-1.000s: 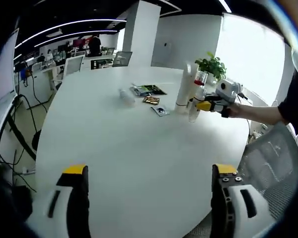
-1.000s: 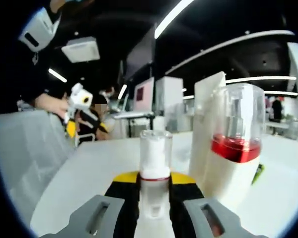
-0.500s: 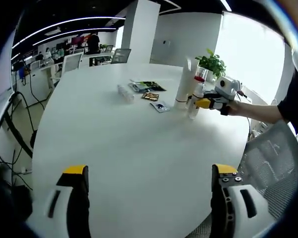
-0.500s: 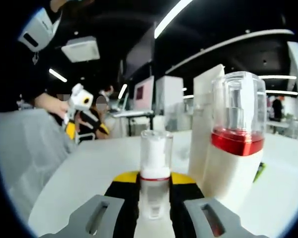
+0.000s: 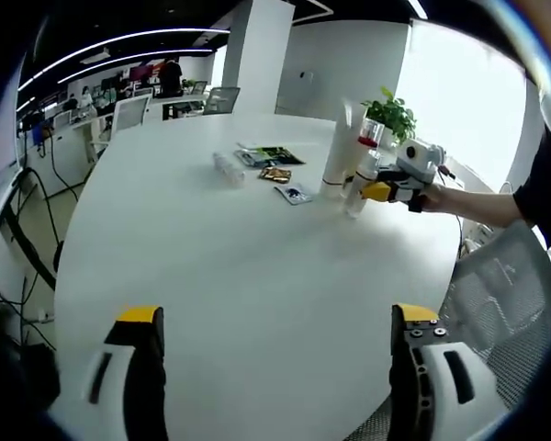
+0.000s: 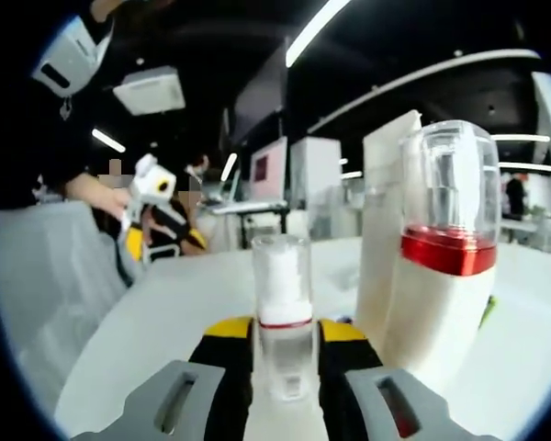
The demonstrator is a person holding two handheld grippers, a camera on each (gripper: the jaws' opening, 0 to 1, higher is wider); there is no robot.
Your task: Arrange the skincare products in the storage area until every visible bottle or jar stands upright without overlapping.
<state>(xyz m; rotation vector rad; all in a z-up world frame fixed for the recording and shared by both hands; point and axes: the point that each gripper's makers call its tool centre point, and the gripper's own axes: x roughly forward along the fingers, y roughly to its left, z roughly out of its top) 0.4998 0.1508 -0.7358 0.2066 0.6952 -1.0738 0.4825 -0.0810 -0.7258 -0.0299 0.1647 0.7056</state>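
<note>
Since 1 s ago the small clear bottle (image 6: 282, 317) sits higher and a bit bigger between the right gripper (image 6: 283, 367) jaws, so it looks lifted or pulled in a little. The big white bottle w/ red ring (image 6: 441, 276) now looks closer and straighter next to it. In the left gripper view the table (image 5: 239, 276) slid some, but that is the camera moving, not the things.

The right gripper is clamped on the small clear bottle, yellow pads on both sides. The bottle is upright, white stuff in the top part. It is just beside the big white bottle and the tall white tube (image 6: 386, 211), not touching as far as I can tell. In the left gripper view you can see the same spot far off: the right gripper (image 5: 386, 190) by the tall white tube (image 5: 338, 158), near a green plant (image 5: 392, 118).

The left gripper (image 5: 275, 367) has its jaws spread wide, nothing in them, low over the near bare part of the table.

Still to do, I think: one small bottle (image 5: 228, 170) lies on its side, well apart from the group. Some flat packets (image 5: 274, 168) lie near it. So the job is not done. Next guess: set the held bottle down standing, w/ a gap from the big one, then go stand up the lying one.

Careful: the held bottle is thin, could tip.
</note>
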